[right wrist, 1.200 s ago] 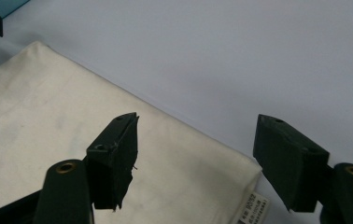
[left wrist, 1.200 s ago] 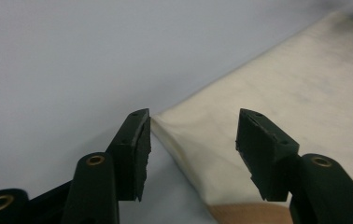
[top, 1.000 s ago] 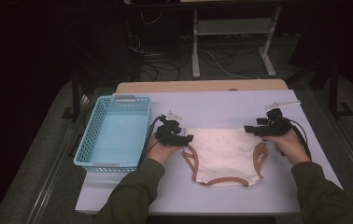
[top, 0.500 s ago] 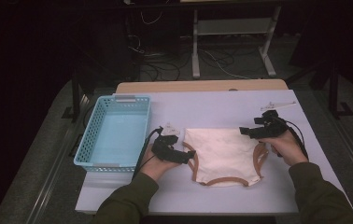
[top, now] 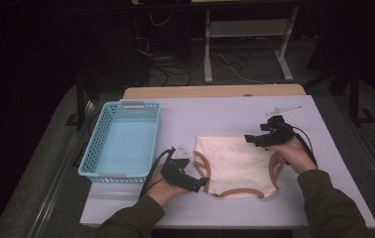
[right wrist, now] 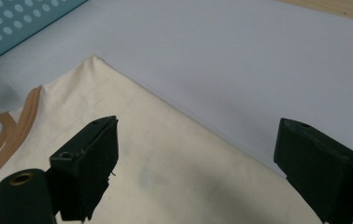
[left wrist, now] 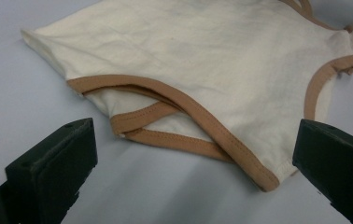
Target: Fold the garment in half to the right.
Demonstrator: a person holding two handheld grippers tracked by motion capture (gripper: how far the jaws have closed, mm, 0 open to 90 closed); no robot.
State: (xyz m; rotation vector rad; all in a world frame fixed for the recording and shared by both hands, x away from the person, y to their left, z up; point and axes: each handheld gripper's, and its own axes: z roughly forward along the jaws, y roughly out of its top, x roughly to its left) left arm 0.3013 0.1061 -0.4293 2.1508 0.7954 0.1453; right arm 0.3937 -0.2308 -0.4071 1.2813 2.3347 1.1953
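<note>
A cream garment [top: 235,166] with brown trim lies flat on the white table [top: 225,111]. My left gripper [top: 203,182] is at its near left corner. In the left gripper view this gripper [left wrist: 195,144] is open and its jaws have just been opening. The garment's trimmed leg opening [left wrist: 174,112] lies just ahead, between the jaws, and no pad touches it. My right gripper [top: 251,139] hovers over the garment's far right edge. It [right wrist: 198,140] is open, its jaws having just widened. The folded cloth edge [right wrist: 174,116] runs between them, unpressed.
A light blue plastic basket [top: 92,148] stands at the table's left, its wall also in the right gripper view [right wrist: 16,23]. A wooden strip [top: 215,91] lines the far edge. Cables and a metal stand [top: 245,34] are on the dark floor beyond.
My left gripper has moved from the garment's far left corner along its left side to the near left corner. The right gripper has shifted slightly left over the far edge.
</note>
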